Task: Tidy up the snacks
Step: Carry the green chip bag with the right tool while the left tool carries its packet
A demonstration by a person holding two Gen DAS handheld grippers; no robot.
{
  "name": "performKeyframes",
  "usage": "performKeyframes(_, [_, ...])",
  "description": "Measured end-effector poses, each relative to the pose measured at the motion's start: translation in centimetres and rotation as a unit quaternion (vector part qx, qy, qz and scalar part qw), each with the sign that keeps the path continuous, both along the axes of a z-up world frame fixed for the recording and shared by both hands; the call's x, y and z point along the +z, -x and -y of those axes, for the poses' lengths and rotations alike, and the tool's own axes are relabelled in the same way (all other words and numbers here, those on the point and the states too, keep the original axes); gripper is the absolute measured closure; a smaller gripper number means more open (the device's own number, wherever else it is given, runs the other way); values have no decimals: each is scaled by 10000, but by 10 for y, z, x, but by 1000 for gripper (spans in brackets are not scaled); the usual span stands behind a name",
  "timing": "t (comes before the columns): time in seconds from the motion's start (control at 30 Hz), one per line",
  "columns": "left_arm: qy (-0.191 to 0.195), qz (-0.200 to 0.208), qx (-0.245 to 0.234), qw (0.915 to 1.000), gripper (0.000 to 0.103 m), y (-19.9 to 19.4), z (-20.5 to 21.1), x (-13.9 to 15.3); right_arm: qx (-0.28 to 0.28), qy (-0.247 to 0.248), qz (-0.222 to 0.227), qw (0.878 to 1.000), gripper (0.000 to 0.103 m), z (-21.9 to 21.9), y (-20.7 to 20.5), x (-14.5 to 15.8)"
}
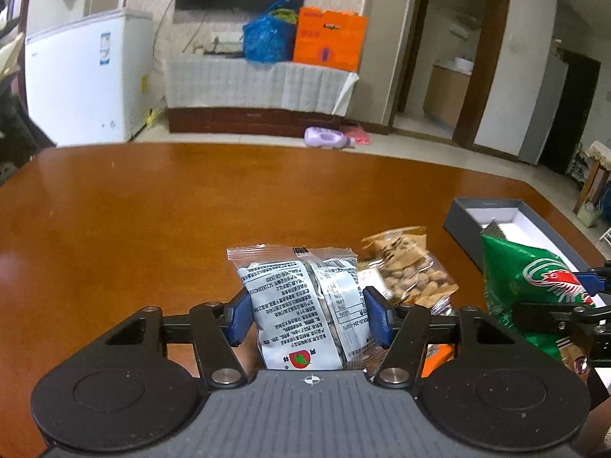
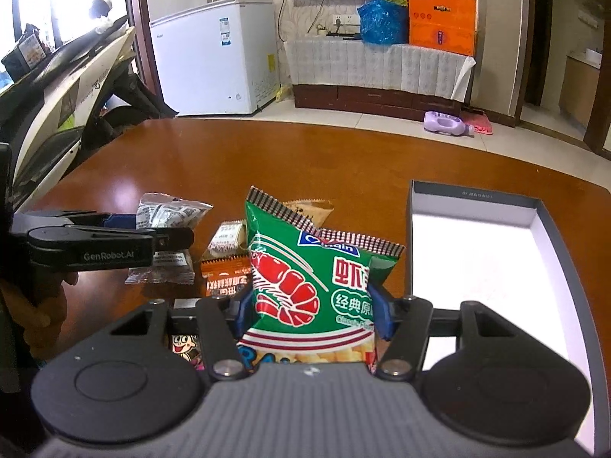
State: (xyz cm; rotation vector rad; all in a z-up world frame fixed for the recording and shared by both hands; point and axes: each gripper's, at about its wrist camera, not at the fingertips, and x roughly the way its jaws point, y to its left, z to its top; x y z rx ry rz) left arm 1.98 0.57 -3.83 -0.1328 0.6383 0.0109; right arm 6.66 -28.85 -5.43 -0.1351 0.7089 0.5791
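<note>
The left gripper has its jaws clamped on a silver-white snack packet, the blue pads pressing into both of its sides. The right gripper grips a green shrimp-chip bag the same way, holding it upright with its jaws squeezed against the bag's lower half. Both packets are lifted just above the brown worktop.

Under and just behind the green bag lies the loose pile of snacks: an orange packet, a small cream-coloured packet, a clear brown-filled packet and a tan bag of nuts. Just right of the green bag sits an open grey box with a white inside, nothing showing in the visible part.

Beyond the worktop, well behind the green bag, a lilac bottle lies on the tiled floor. Behind that a low cabinet with a white cloth carries a blue bag and an orange box, with a white chest freezer to its left.
</note>
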Motion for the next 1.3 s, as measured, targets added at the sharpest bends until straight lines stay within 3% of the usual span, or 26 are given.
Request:
performKeyframes(0.43, [-192,230,-123,9995,44,-7,19,12,-49,-195,123,9997,45,14,17,4])
performKeyframes(1.3, [-143,350,-151,9992,44,-8,25,19,-144,-269,194,9993,45,20,31,17])
